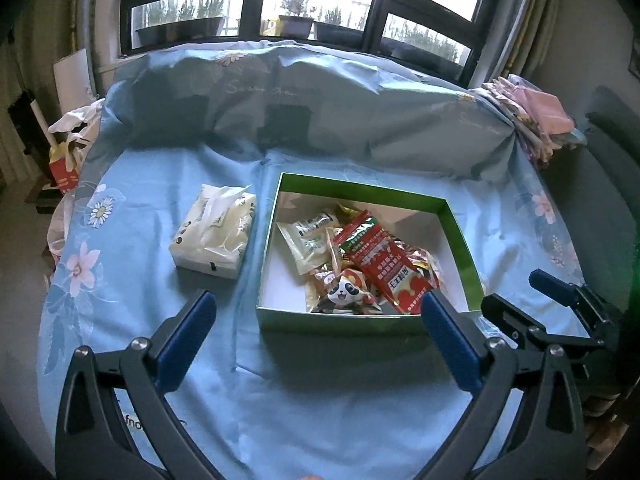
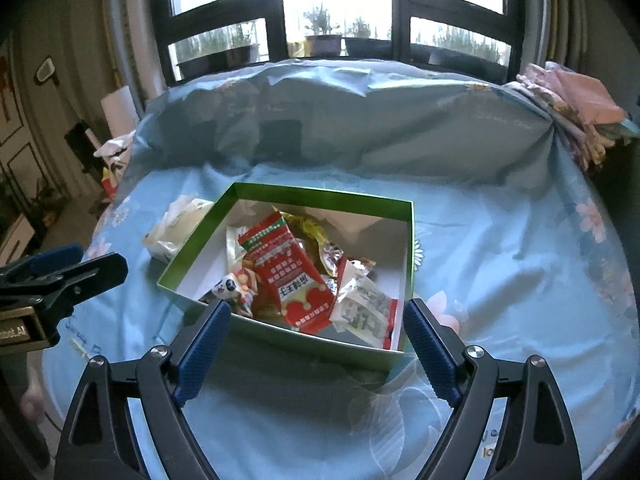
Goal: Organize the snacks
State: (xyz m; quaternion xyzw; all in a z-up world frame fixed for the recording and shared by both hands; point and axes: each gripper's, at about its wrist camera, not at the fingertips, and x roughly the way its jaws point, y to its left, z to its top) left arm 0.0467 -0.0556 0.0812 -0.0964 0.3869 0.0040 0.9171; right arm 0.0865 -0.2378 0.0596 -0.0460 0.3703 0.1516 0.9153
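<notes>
Hovering near the green box (image 1: 460,236), the left gripper (image 1: 320,312) has its jaws spread wide with nothing between them, and the right gripper (image 2: 316,322) is likewise well open and empty. The snacks sit heaped inside the box on the blue sheet (image 1: 132,216): a red packet (image 1: 380,264), a panda packet (image 1: 344,292), a white pouch (image 1: 308,240). A tissue pack (image 1: 214,236) lies just left of the box. No loose snack seems left outside, though the far right is dim. The risk, I judge: a low pass could catch the box's near wall and tip it, since soft bedding gives little support.
</notes>
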